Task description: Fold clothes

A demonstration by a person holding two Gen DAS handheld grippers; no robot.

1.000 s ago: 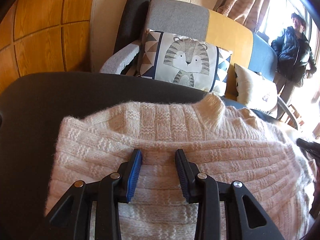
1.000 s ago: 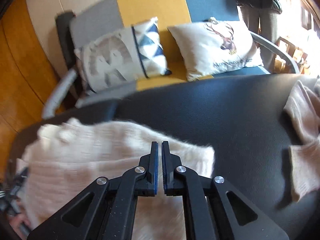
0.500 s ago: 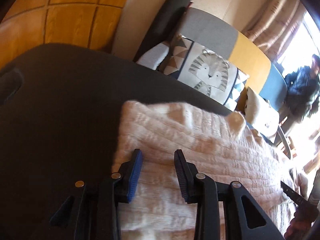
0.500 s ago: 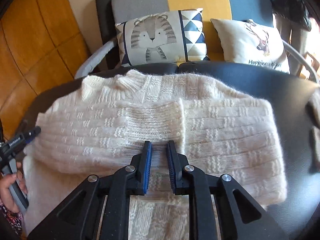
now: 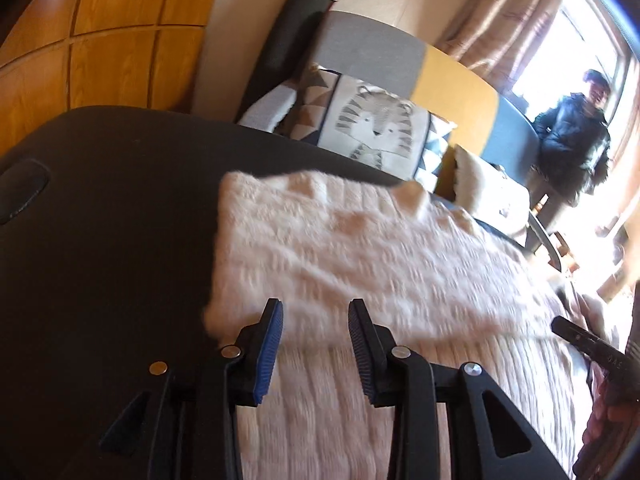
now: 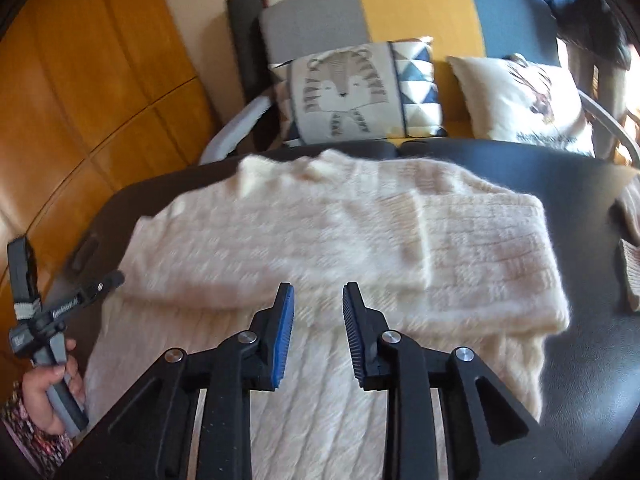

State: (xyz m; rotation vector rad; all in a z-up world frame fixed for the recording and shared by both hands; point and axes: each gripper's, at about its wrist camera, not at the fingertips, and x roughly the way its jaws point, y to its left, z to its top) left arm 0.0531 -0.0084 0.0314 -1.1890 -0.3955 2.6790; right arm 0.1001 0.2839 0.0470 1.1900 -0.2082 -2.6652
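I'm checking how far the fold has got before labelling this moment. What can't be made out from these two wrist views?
- Sweater: its near hem is hidden behind the right gripper fingers and cut by the bottom edge in the right wrist view; motion blur smears the knit in both views.
- Second knit piece: cut off by the right edge, kind unclear.
- Left gripper: its fingers cover the sweater's near left corner in the left wrist view.

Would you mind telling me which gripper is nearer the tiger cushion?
Probably left, though it's close. The left gripper sits over the sweater's left edge, the side where the tiger cushion lies; the right gripper is over the sweater's middle, its jaws opening and empty.
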